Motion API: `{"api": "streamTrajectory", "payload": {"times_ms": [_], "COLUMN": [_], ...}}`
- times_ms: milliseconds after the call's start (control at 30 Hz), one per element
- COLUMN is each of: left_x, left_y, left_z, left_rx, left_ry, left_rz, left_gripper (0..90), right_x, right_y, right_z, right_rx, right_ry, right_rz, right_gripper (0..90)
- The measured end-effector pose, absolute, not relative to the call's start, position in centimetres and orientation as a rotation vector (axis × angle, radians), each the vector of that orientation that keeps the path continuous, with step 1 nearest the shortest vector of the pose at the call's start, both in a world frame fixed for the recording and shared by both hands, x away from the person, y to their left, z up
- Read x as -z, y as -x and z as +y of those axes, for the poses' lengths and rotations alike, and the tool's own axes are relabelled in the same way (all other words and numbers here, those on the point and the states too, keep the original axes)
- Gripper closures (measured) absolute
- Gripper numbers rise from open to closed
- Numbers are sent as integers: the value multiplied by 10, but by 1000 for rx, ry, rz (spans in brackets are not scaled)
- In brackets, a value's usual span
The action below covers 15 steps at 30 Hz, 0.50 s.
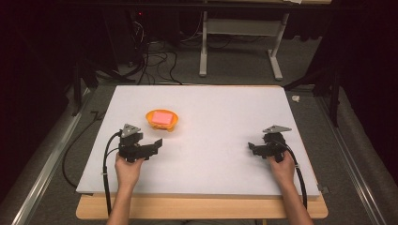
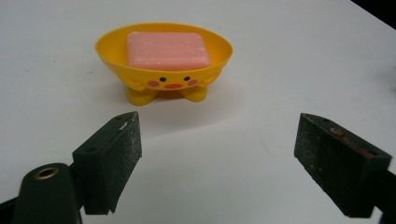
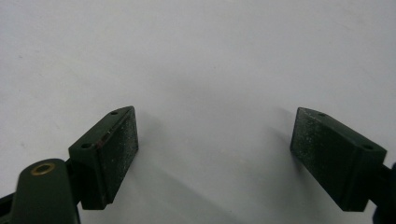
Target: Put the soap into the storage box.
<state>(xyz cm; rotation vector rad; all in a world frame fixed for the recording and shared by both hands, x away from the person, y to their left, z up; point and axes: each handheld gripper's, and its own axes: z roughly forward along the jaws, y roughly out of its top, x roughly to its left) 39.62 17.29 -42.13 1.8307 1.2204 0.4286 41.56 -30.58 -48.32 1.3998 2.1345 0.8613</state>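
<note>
A yellow duck-faced bowl [image 1: 163, 121] stands on the white table, left of centre, with a pink soap-like block [image 1: 163, 117] lying flat in it. In the left gripper view the bowl [image 2: 163, 74] faces me, its block [image 2: 168, 50] on top, a short way beyond my wide-open jaws. My left gripper [image 1: 151, 146] rests near the table's front left, just below the bowl, open and empty [image 2: 217, 163]. My right gripper [image 1: 254, 149] sits at the front right, open over bare table [image 3: 215, 158].
The white board [image 1: 211, 117] lies on a wooden table whose edge shows at the front [image 1: 202, 208]. Behind the table are a white metal frame [image 1: 239, 37] and cables [image 1: 155, 61] on the floor. A cable trails from each gripper.
</note>
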Motion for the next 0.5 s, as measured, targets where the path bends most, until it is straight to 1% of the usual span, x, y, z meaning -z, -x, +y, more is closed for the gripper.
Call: {"api": "streamTrajectory", "payload": {"times_ms": [333, 500], "left_x": [428, 430], "left_y": [-396, -396], "left_z": [171, 165], "left_rx": [-382, -394], "left_ry": [-1836, -1873], "left_rz": [1211, 1196], "left_gripper": [161, 163], "right_x": [483, 483], "right_y": [-416, -416], "right_z": [-306, -306], "right_rx": [-861, -861], "right_ry": [-1399, -1399], "right_rz": [2135, 2135], "right_gripper": [156, 156]}}
